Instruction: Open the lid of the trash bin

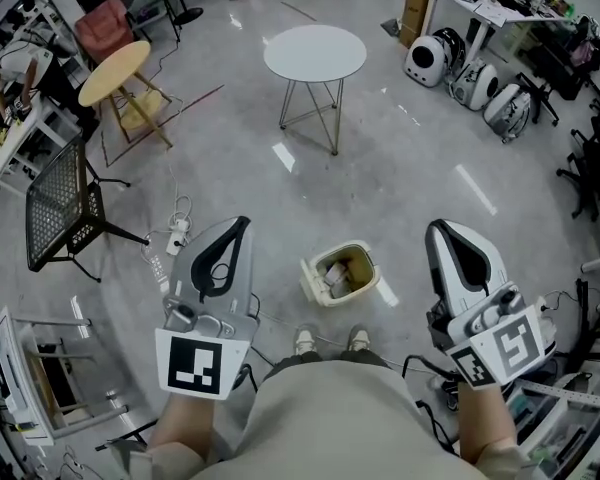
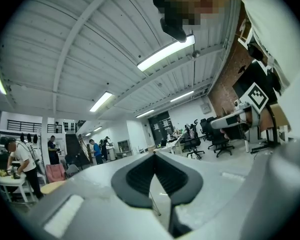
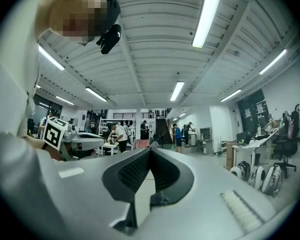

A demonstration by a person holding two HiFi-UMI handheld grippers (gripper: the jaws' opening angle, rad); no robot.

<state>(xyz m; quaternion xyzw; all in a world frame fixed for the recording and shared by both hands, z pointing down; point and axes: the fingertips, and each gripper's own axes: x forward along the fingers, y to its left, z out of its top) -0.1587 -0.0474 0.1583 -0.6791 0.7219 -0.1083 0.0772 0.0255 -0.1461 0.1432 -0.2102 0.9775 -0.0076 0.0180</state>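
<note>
A small cream trash bin (image 1: pixel 342 273) stands on the grey floor just ahead of the person's shoes (image 1: pixel 329 340). Its top shows a dark inside with litter, and a cream flap hangs at its left side. My left gripper (image 1: pixel 242 221) is held left of the bin and well above it, with its jaws together and nothing between them. At the right, my right gripper (image 1: pixel 436 226) is held the same way and is also shut and empty. Both gripper views look level across the room, with the left gripper (image 2: pixel 154 153) and the right gripper (image 3: pixel 150 148) closed at their tips; the bin is not seen in them.
A round white table (image 1: pixel 315 53) stands farther ahead, with a round wooden stool (image 1: pixel 115 71) and a black mesh chair (image 1: pixel 65 203) to the left. A power strip with cables (image 1: pixel 175 234) lies near the left gripper. White pods (image 1: pixel 470 78) and desks line the right.
</note>
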